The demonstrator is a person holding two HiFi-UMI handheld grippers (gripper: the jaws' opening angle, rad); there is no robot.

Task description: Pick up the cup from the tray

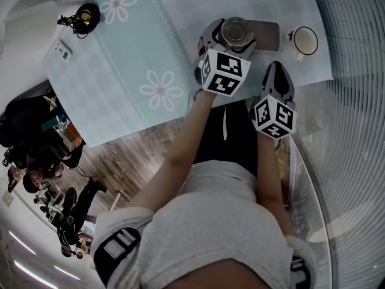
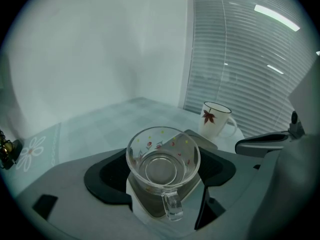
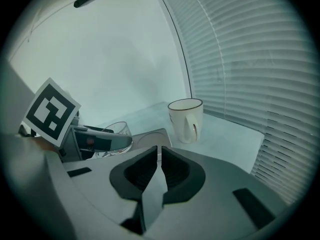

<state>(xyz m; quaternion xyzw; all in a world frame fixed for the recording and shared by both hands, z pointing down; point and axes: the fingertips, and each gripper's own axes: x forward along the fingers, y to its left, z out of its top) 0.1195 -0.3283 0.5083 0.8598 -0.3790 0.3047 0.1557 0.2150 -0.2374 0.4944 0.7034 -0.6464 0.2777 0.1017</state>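
Observation:
A clear glass cup (image 2: 162, 159) with small coloured dots and a handle turned toward the camera sits between the jaws of my left gripper (image 2: 162, 173), which is shut on its sides. In the head view the glass cup (image 1: 234, 31) is over the left end of the grey tray (image 1: 267, 36), with my left gripper (image 1: 232, 40) around it. Whether the cup touches the tray I cannot tell. My right gripper (image 3: 159, 156) is shut with nothing in it, and my right gripper (image 1: 278, 72) hangs near the table's front edge, to the right of the left one.
A white mug (image 1: 305, 41) with a red leaf print (image 2: 215, 120) stands on the table right of the tray, close to the window blinds (image 1: 355, 89). A small dark ornament (image 1: 84, 18) and a white device (image 1: 63, 51) lie at the far left of the flowered tablecloth (image 1: 138, 59).

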